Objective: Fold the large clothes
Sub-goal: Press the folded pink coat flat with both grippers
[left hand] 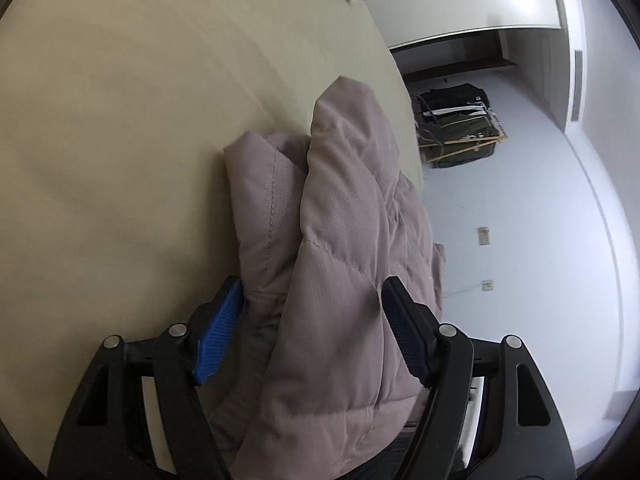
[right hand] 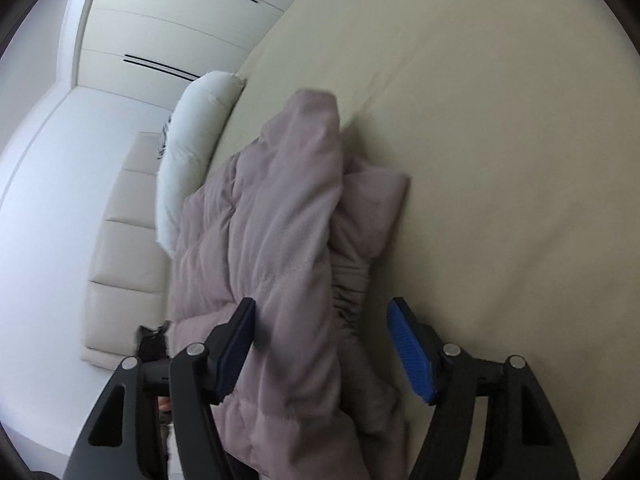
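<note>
- The mauve padded jacket (left hand: pixel 340 240) lies bunched on the bed (left hand: pixel 120 140), near its edge.
- Left tongs (left hand: pixel 312 300) spread, straddling the jacket.
- Right tongs (right hand: pixel 320 320) likewise spread, pads not pressing.

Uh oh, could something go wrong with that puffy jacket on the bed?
Maybe. The puffy jacket is bunched in a tall heap, so it could flop open again. It lies near the edge of the bed, so part might slide off. Both the left tool and right tool stand open around the fabric without pinching it, so neither one is holding it.
</note>
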Tool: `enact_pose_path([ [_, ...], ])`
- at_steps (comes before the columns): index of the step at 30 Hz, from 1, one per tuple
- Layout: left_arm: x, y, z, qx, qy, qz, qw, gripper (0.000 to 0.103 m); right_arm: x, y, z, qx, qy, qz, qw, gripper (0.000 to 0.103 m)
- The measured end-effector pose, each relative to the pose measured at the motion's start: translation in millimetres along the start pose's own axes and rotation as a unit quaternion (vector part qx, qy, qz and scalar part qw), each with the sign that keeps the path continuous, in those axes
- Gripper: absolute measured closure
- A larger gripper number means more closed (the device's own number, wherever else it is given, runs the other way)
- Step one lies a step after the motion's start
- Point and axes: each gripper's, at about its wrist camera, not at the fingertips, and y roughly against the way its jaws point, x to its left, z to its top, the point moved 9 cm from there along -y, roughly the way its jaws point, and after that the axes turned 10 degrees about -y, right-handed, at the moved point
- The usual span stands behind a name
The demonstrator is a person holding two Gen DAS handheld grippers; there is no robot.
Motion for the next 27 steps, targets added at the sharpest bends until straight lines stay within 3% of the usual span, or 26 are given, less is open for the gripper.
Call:
enact_pose_path([
  [2, -10.3, 26.2, 2.7, -0.034, -0.040, 0.058, 0.9969, 0.032, 19.4, 24.7, 9.5, -0.040, 0.042, -0.040, 0.998, 0.032],
  [4, -28.7, 40.0, 8.5, -0.061, -0.078, 0.105, 0.9895, 0.032, 60.4, 34.7, 17.3, -0.066, 0.086, -0.040, 0.993, 0.032],
  [6, -75.4, 28.6, 12.6, -0.064, -0.152, 0.109, 0.9803, 0.031, 100.1, 24.8, 23.2, -0.057, 0.136, -0.030, 0.989, 0.032],
  [9, -132.1, -19.5, 9.4, -0.034, -0.235, 0.097, 0.9666, 0.030, 155.5, -33.7, 7.4, -0.010, 0.205, -0.028, 0.978, 0.032],
  [11, -148.0, -62.9, 9.5, -0.011, -0.267, 0.106, 0.9577, 0.030, 163.7, -74.0, -0.3, 0.007, 0.250, -0.060, 0.966, 0.033],
  [13, -142.3, -98.9, 8.5, 0.013, -0.275, 0.125, 0.9531, 0.030, 149.9, -114.5, 1.5, 0.008, 0.270, -0.133, 0.954, 0.035],
  [15, -119.0, -128.6, 13.8, 0.025, -0.265, 0.146, 0.9529, 0.030, 141.9, -127.7, -4.1, -0.013, 0.263, -0.168, 0.950, 0.034],
  [21, -86.8, -156.6, 38.9, 0.023, -0.265, 0.160, 0.9505, 0.030, 124.4, -155.5, 22.0, -0.047, 0.246, -0.179, 0.951, 0.016],
  [25, -66.9, -189.5, 42.2, 0.023, -0.273, 0.156, 0.9490, 0.030, 116.4, -171.4, 30.9, -0.054, 0.228, -0.167, 0.958, 0.015],
  [27, -55.8, -191.0, 42.7, 0.017, -0.270, 0.148, 0.9513, 0.030, 130.7, -187.1, 35.8, -0.059, 0.226, -0.165, 0.958, 0.015],
])
